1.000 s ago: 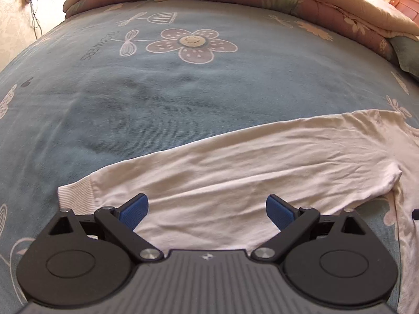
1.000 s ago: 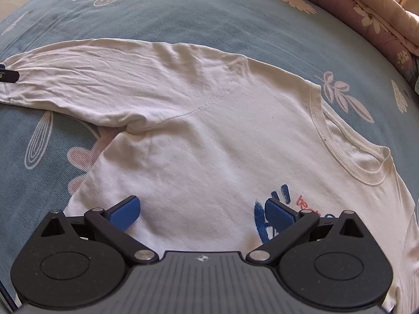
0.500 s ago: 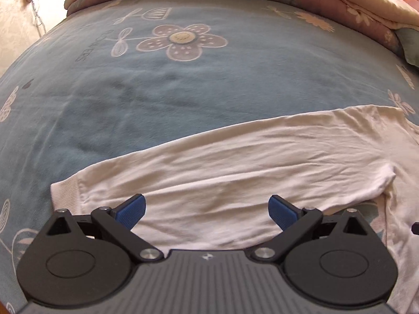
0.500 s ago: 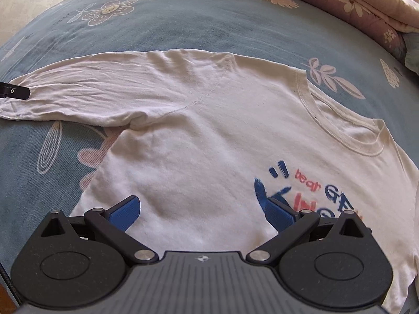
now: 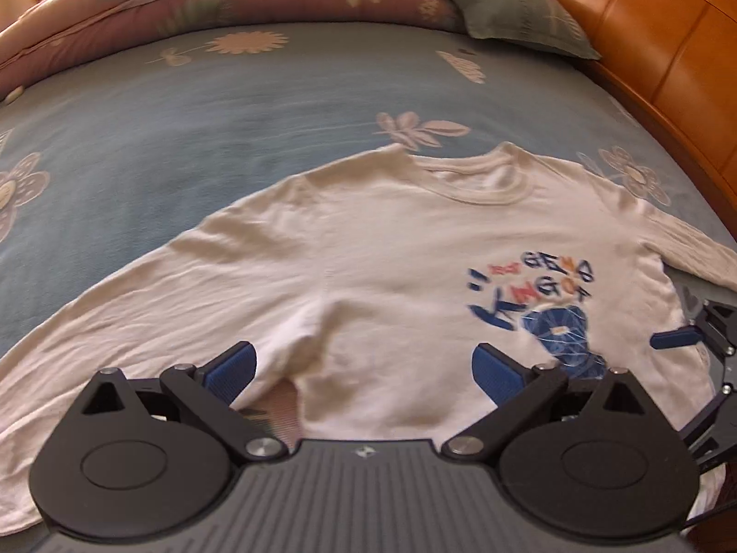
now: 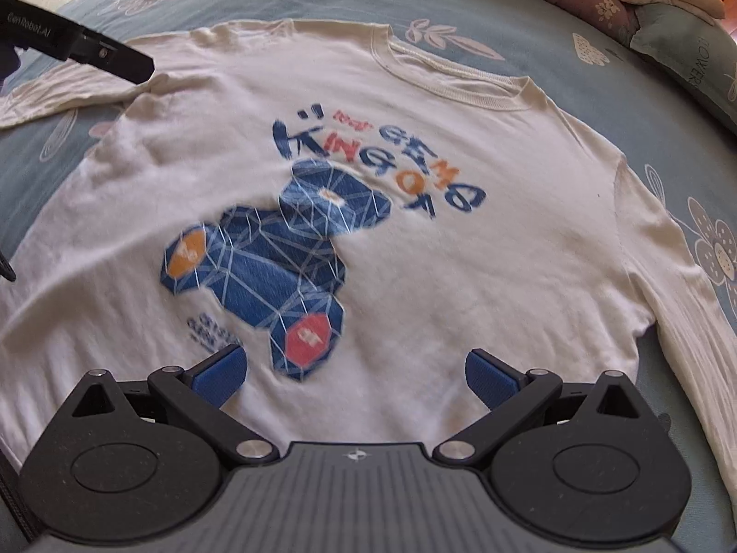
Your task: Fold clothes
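White long-sleeved shirt [image 6: 460, 239] lies spread flat, print side up, on the blue flowered bedsheet [image 5: 230, 106]; neckline toward the quilt [image 5: 184, 4] and pillow [image 5: 516, 14], both sleeves laid out to the sides. No fold visible in either view. Left sleeve [image 5: 115, 318]: wrinkled, thin knit, probably light and limp; judged likely to sag and drag on the sheet if lifted from one point only. Left gripper [image 5: 364, 368]: tongs wide apart, nothing between them, hovering over the armpit area. Collar [image 6: 442, 73]: ribbed, thicker, probably the firmest edge to pinch, along with shoulder seams and cuffs. Bear print [image 6: 276, 267]: maybe slightly stiffer than bare cloth. Right gripper [image 6: 352, 373]: tongs likewise wide, empty, above the lower chest. Right sleeve [image 6: 681, 285]: runs off along the bed edge.
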